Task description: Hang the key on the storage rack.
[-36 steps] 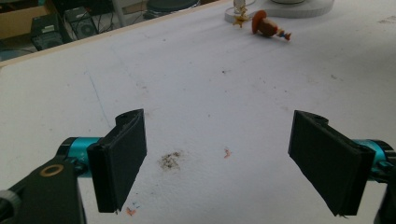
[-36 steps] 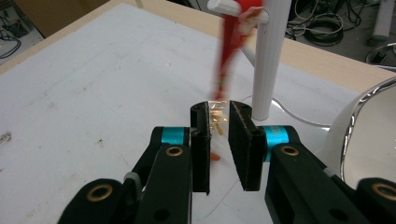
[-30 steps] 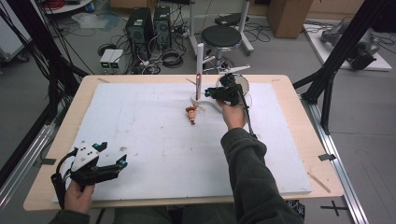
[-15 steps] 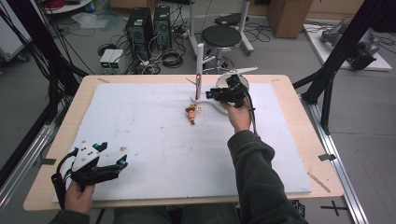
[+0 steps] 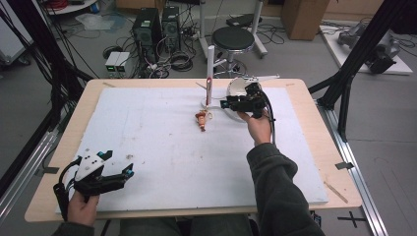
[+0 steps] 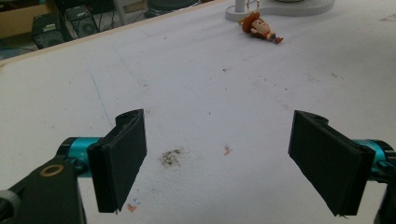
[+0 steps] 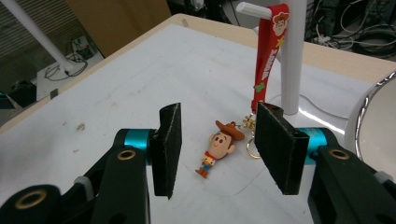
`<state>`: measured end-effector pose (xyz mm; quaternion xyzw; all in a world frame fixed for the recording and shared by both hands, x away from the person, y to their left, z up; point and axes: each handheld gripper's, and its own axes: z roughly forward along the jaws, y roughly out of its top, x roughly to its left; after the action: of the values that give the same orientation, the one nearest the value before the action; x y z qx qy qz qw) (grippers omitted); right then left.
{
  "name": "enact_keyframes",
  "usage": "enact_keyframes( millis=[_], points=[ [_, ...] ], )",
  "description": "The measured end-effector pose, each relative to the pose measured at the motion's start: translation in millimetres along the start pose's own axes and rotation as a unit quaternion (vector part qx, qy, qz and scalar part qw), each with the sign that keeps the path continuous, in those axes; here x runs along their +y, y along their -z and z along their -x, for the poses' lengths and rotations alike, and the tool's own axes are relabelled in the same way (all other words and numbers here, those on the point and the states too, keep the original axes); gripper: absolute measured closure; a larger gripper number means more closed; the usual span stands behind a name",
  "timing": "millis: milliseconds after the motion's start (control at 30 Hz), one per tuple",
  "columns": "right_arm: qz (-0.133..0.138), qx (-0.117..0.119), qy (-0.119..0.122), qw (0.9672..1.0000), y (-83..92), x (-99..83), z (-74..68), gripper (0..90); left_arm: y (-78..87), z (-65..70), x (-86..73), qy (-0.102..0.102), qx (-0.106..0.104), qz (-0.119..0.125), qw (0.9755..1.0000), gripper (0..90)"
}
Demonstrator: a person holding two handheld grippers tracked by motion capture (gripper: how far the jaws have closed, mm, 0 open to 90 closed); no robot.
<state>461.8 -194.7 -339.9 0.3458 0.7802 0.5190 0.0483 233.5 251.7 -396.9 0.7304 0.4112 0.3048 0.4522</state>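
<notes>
A small cowboy figure (image 5: 201,120) (image 7: 219,145) on a key ring lies on the white mat, joined to a red strap (image 7: 268,56) that hangs from a peg on a white stand (image 5: 210,69). My right gripper (image 5: 225,103) (image 7: 217,116) hovers just right of the figure, pointing at it. Its jaws have just been opening, and nothing is pinched between them; the figure lies on the mat beyond them. My left gripper (image 5: 129,172) (image 6: 224,163) rests at the mat's near left corner, jaws wide apart and empty. In the left gripper view, the figure (image 6: 260,28) lies far off.
A round white-rimmed object (image 5: 239,84) (image 7: 373,112) stands right behind the right gripper, beside the stand's base (image 6: 238,11). The white mat (image 5: 162,137) covers most of the wooden table (image 5: 324,147). Computers, cables and a stool are on the floor beyond the far edge.
My right gripper has drawn a little to the right, away from the figure. The figure and strap stay where they were. The left gripper has kept still.
</notes>
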Motion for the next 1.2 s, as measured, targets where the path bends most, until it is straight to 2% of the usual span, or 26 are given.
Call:
enact_keyframes(
  millis=[500, 600, 833, 1100, 1200],
  points=[
    [0.014, 0.009, 0.005, 0.9998, 13.1, -8.2, -5.2, 38.8, 1.3, -0.5, -0.6, 0.002, 0.002, -0.001, 1.0, 19.8],
    [0.007, 0.01, 0.004, 0.9999, 15.5, -9.4, -5.5, 36.5, 1.2, -0.8, -0.5, 0.003, 0.002, -0.001, 1.0, 19.8],
    [0.02, 0.015, 0.013, 0.9996, 21.3, -12.4, -9.0, 30.7, 0.8, -0.8, -0.7, 0.003, 0.001, -0.002, 1.0, 19.8],
    [0.026, 0.007, 0.02, 0.9994, 26.9, -16.8, -12.1, 25.0, 1.1, -0.5, -0.6, 0.003, 0.001, -0.002, 1.0, 19.8],
    [0.027, 0.005, 0.015, 0.9995, 29.6, -18.6, -13.6, 22.1, 1.1, -0.5, -0.5, 0.003, 0.002, -0.002, 1.0, 19.8]
  ],
)
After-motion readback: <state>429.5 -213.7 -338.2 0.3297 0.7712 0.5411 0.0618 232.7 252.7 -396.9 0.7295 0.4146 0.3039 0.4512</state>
